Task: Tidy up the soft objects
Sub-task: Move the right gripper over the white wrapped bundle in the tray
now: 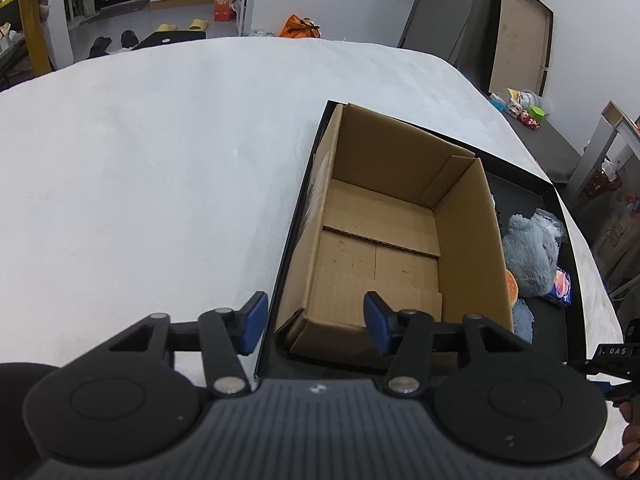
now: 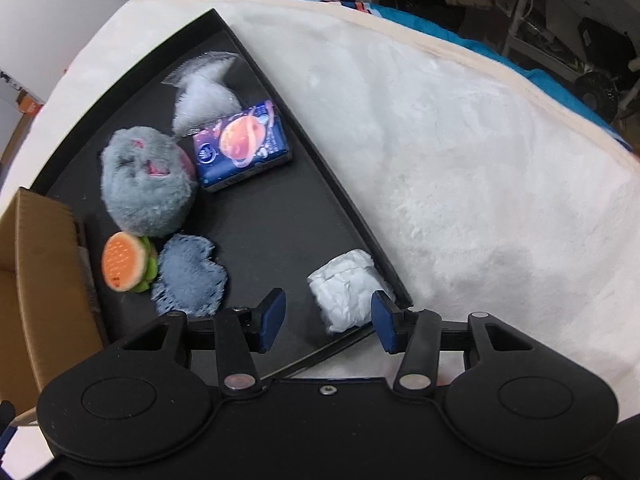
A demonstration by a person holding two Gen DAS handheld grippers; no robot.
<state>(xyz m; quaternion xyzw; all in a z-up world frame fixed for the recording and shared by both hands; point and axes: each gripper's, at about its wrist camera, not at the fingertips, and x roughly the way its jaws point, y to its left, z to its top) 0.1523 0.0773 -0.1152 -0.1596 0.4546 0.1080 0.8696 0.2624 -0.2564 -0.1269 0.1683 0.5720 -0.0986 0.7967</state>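
I am holding my right tool [image 2: 328,322] spread apart over the white wad [image 2: 346,290] in the black tray [image 2: 280,216]; my left tool [image 1: 314,322] is gaping beside the cardboard box [image 1: 468,236] in that tray

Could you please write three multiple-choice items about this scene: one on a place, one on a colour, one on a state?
1. Where does the white crumpled packet lie?
A. Inside the cardboard box
B. In the black tray, at its near corner
C. On the white blanket

2. What colour is the round plush toy?
A. Grey-blue
B. Yellow
C. Red

3. What is the state of the cardboard box?
A. Closed with tape
B. Full of toys
C. Open and empty

Key: 1 B, the packet sits inside the black tray rim, ahead of the right gripper. 2 A, its fur is grey-blue with pink marks. 3 C, the left wrist view shows only the bare bottom.
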